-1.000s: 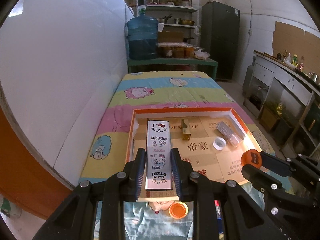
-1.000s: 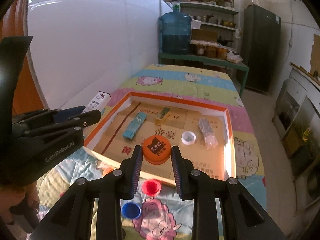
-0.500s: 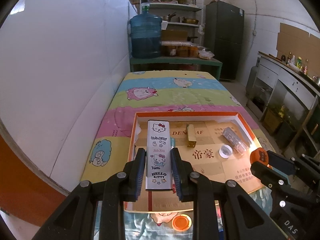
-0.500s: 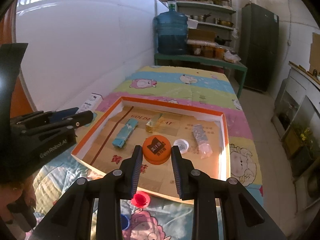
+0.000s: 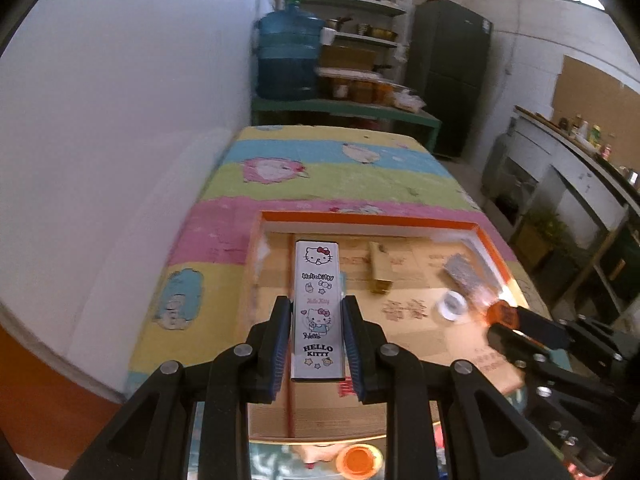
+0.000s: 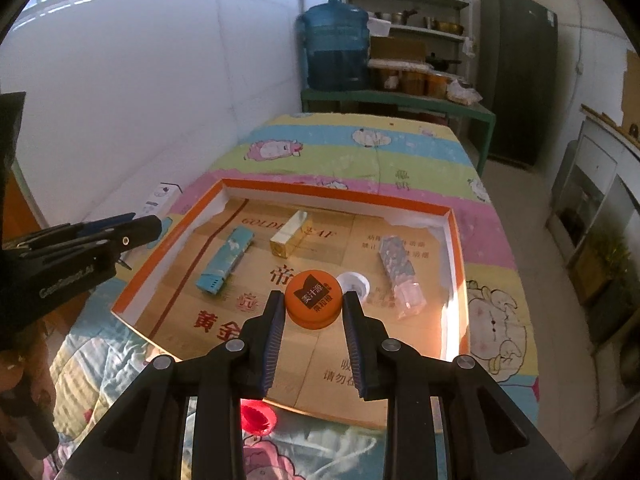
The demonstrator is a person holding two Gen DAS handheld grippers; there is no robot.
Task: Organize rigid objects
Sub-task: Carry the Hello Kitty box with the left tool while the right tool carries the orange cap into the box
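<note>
A bench under a pastel cartoon-print cloth (image 6: 400,152) carries an orange-rimmed cardboard tray (image 6: 340,196) beside a white wall; shelving and a blue water jug (image 6: 336,48) stand behind. Left gripper (image 5: 317,340) clamps a white Hello Kitty box (image 5: 318,304) – right gripper (image 6: 314,320) clamps an orange bottle cap (image 6: 314,298) – both over the tray.

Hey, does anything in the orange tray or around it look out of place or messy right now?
Two bottle caps lie loose on the blanket outside the tray: a red cap and an orange cap, both by its near edge. Nothing looks spilled or damaged.
</note>
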